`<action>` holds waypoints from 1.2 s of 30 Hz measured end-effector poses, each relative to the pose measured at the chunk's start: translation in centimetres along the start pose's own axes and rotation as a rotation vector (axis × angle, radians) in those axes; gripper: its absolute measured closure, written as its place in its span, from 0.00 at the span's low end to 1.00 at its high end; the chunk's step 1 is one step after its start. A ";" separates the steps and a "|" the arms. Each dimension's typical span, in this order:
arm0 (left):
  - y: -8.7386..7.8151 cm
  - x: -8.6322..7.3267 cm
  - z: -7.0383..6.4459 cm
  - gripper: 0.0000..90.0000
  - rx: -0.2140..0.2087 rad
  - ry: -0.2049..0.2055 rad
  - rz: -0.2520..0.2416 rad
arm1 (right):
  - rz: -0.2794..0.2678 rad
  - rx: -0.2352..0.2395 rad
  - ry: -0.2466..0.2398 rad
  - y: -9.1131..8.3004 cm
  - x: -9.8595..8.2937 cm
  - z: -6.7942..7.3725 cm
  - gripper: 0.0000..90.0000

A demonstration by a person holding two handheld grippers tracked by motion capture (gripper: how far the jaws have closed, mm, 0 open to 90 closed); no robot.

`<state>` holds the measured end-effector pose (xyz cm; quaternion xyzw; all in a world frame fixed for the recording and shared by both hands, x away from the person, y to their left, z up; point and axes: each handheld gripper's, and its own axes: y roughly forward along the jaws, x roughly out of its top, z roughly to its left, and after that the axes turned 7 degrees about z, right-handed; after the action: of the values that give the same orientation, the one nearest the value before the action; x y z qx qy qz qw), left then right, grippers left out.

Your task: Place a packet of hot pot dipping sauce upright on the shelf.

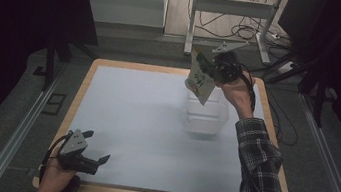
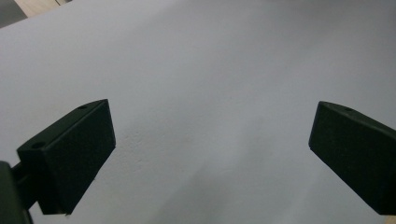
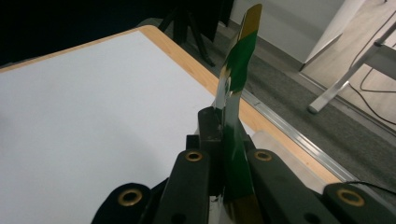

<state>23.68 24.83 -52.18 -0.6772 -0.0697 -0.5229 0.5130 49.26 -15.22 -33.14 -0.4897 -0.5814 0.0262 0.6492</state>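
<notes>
Holding a flat green, white and yellow snack pouch (image 1: pixel 200 76) in the air above a clear plastic tub (image 1: pixel 206 115), right gripper (image 1: pixel 217 68) clamped on it.

Right gripper: jaws pressed tight on the pouch's edge, pouch standing edge-on between them in the right gripper view (image 3: pixel 236 135), its top tilting over the table's far wooden rim. Tub sits on the white tabletop (image 1: pixel 139 122) near the far right corner, just beneath the pouch, apart from it. Left gripper (image 1: pixel 94 158) low at the near left edge, jaws spread wide, gripping nothing, bare white surface between them. Broad open tabletop lies between the two grippers.
</notes>
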 end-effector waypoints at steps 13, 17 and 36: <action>0.0 0.0 0.0 0.00 -0.003 -0.001 -0.002 | -0.011 -0.071 0.011 1.1 -1.3 -2.1 0.99; 0.1 0.0 -0.1 0.00 -0.004 0.001 -0.002 | -0.014 -0.087 0.010 1.6 -1.8 -2.3 0.99; 0.1 0.0 -0.1 0.00 -0.003 0.009 0.004 | -0.031 0.001 -0.031 2.4 -2.6 -1.1 0.99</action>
<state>23.68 24.67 -52.24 -0.6757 -0.0651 -0.5249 0.5134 50.57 -16.16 -36.48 -0.4799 -0.5989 0.0243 0.6406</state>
